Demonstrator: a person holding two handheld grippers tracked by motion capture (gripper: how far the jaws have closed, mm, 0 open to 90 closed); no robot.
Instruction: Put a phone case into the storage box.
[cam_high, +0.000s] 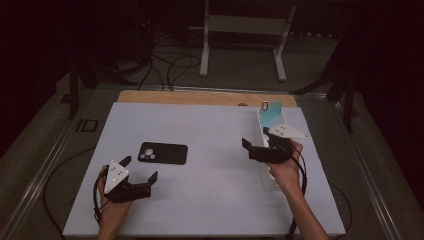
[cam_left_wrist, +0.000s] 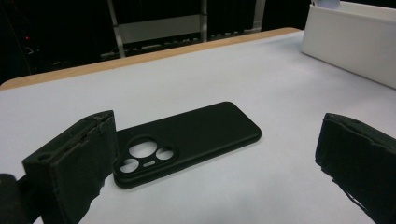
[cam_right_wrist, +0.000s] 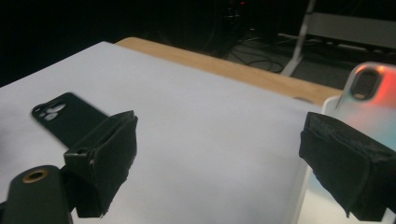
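Resting low near the desk's (cam_high: 210, 210) near-left corner, the left claw (cam_high: 140, 172) is released, jaws spread wide and aimed at item one, likely lined up for a pickup.

Item one: flat black soft-looking phone case (cam_high: 163, 153), rectangular with rounded corners and camera cut-outs, lying flat on the white desk left of centre, just beyond the left claw and apart from it; the cut-out end faces that claw in the left gripper view (cam_left_wrist: 187, 140).

Right claw (cam_high: 257, 142): released, jaws apart, nothing between them, hovering beside item two near the desk's right edge.

Item two: shallow white rectangular plastic tray (cam_high: 272, 182), running along the right edge.

Item three: pale turquoise smartphone (cam_high: 271, 114), propped upright at the tray's far end, probably for easy grasping; its camera bump (cam_right_wrist: 365, 84) shows in the right gripper view.
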